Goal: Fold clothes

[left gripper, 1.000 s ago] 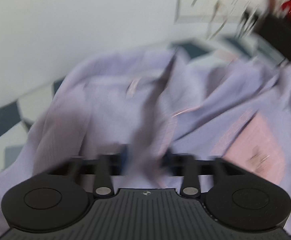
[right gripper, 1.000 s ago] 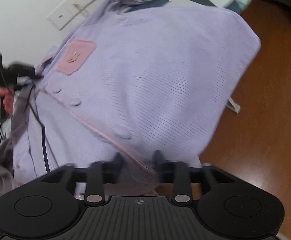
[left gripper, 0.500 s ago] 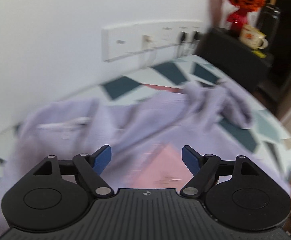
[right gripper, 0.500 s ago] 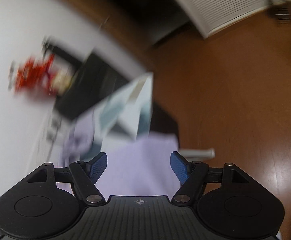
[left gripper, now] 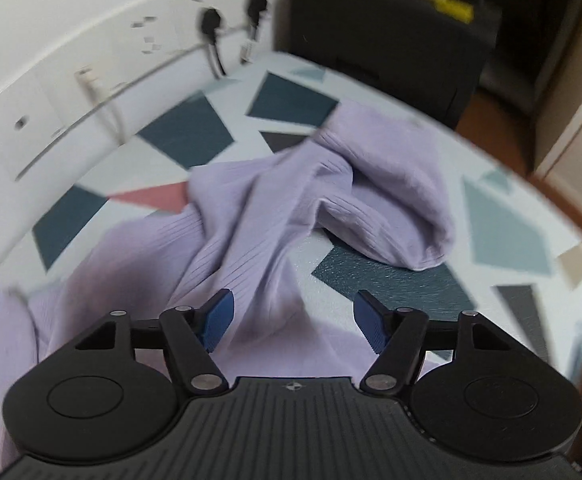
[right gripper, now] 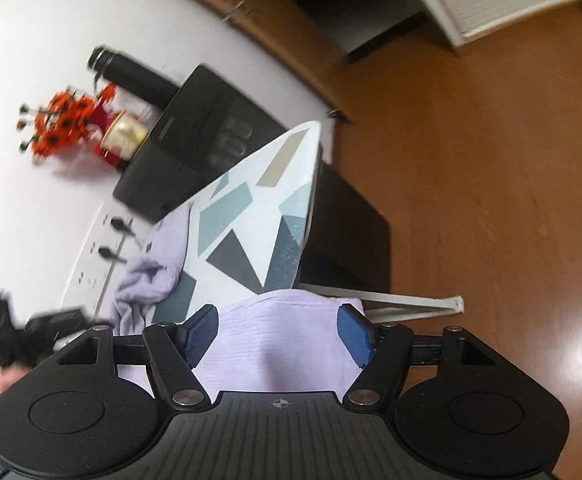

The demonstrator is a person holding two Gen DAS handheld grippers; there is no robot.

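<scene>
The left hand-held gripper (left gripper: 293, 318) filled the bottom of the left wrist view; its blue pads (left gripper: 215, 320) stood apart and were closing, with nothing pressed between them; lilac cloth lay beneath the gap, and whether it touched the pads could not be told. The lilac garment (left gripper: 251, 240) spread from the lower left of that frame towards the centre, rumpled in ridges; one sleeve (left gripper: 391, 200) ran out to the centre right, its cuff lying open on the bench (left gripper: 511, 220). The bench cover was pale with dark teal, grey and pink patches. Beyond it, at the upper left, a white wall carried a socket strip (left gripper: 103, 92) with two black plugs (left gripper: 211, 20) and cables; a black cabinet (left gripper: 379, 28) stood at the upper centre.

The right hand-held gripper (right gripper: 277, 336) occupied the bottom of the right wrist view; its jaws were parted and closing, gripping nothing; a flat edge of the garment (right gripper: 283, 344) lay below and between them, hanging over the bench edge. Further up the frame, the bench (right gripper: 275, 200) narrowed to a point at centre; the bunched sleeve (right gripper: 147, 280) lay at its left side. The other gripper (right gripper: 31, 332), blurred, showed at the lower left. Wooden floor (right gripper: 491, 200) filled the right; red-orange flowers (right gripper: 63, 124) and a mug (right gripper: 125, 134) stood on the cabinet (right gripper: 195, 144) at the upper left.
</scene>
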